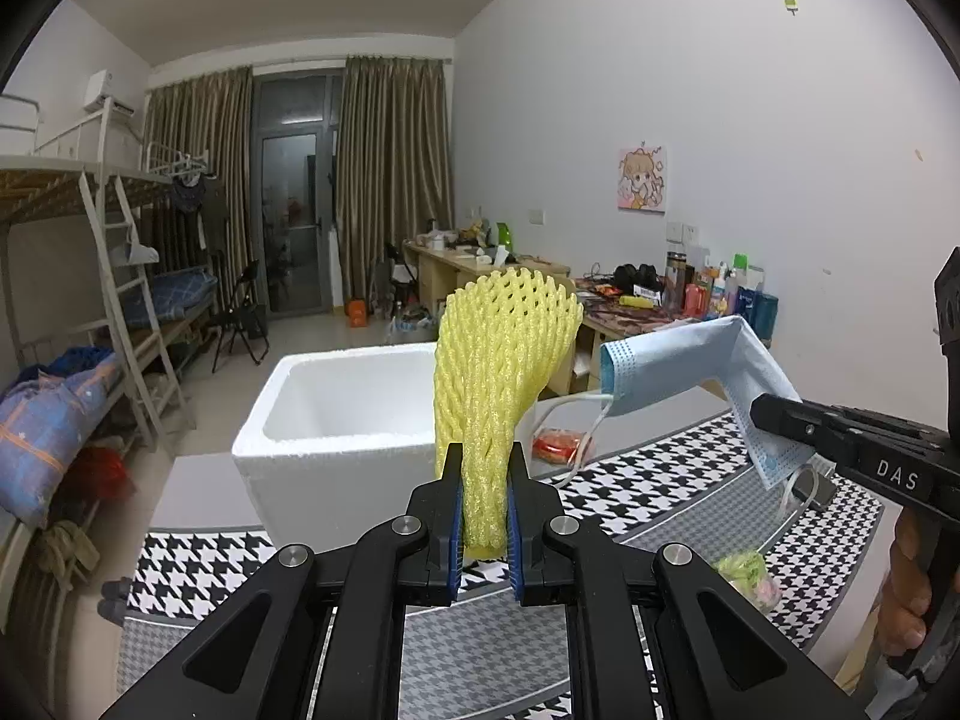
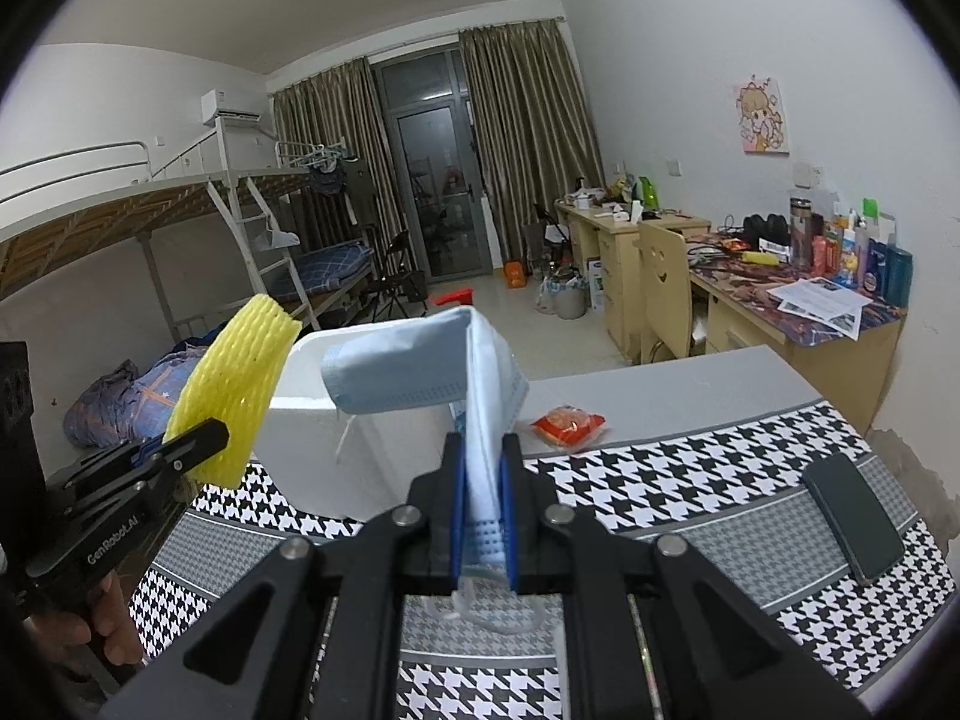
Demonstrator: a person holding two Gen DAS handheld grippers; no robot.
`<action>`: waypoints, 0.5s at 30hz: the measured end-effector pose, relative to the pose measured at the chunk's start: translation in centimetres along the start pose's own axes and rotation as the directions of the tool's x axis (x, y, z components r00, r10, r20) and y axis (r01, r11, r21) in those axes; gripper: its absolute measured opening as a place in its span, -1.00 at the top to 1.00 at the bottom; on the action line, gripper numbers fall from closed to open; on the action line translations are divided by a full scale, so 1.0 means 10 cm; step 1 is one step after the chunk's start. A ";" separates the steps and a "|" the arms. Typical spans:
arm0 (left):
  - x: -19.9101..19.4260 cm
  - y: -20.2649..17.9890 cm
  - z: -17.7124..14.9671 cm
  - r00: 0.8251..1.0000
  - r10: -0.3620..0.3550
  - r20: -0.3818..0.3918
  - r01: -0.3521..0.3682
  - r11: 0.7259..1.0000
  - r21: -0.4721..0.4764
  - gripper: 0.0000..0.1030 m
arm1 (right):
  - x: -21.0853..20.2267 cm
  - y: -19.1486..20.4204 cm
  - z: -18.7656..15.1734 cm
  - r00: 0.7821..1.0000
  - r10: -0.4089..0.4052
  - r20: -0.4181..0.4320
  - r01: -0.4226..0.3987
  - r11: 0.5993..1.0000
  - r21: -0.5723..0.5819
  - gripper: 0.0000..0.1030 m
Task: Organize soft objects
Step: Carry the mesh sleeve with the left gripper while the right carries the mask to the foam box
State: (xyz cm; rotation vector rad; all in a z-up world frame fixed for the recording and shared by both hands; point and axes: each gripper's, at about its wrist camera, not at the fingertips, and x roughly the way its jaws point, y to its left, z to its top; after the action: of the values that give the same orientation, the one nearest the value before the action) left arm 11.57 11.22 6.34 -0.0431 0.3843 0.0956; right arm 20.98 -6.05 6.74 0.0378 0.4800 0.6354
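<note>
My left gripper (image 1: pixel 485 457) is shut on a yellow foam fruit net (image 1: pixel 507 354), held upright above the table just in front of the white foam box (image 1: pixel 336 414). My right gripper (image 2: pixel 482 450) is shut on a blue face mask (image 2: pixel 420 369) that folds over to the left, its ear loops hanging. In the left wrist view the right gripper (image 1: pixel 757 405) holds the mask (image 1: pixel 678 366) at the right. In the right wrist view the left gripper (image 2: pixel 219 429) holds the net (image 2: pixel 237 384) at the left, beside the box (image 2: pixel 354 450).
A houndstooth mat (image 2: pixel 690 480) covers the table. On it lie a red snack packet (image 2: pixel 567 425), a black phone (image 2: pixel 852 519) and a small green and pink soft bundle (image 1: pixel 747 579). Desks, a chair and bunk beds stand behind.
</note>
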 end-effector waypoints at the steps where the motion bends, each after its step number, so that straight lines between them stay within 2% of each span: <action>1: 0.00 0.01 0.01 1.000 0.002 0.003 -0.002 1.000 -0.002 0.77 | 0.00 0.02 0.02 1.000 0.003 0.000 -0.003 1.000 -0.003 0.74; 15: 0.04 0.13 0.20 0.999 0.033 0.027 -0.033 0.999 -0.014 0.77 | 0.12 0.16 0.21 1.000 0.015 0.004 -0.015 1.000 -0.023 0.74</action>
State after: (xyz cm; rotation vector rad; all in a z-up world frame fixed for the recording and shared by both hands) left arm 12.54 12.63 7.97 -0.0489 0.3574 0.1313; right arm 21.88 -3.80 8.42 0.0208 0.4687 0.6551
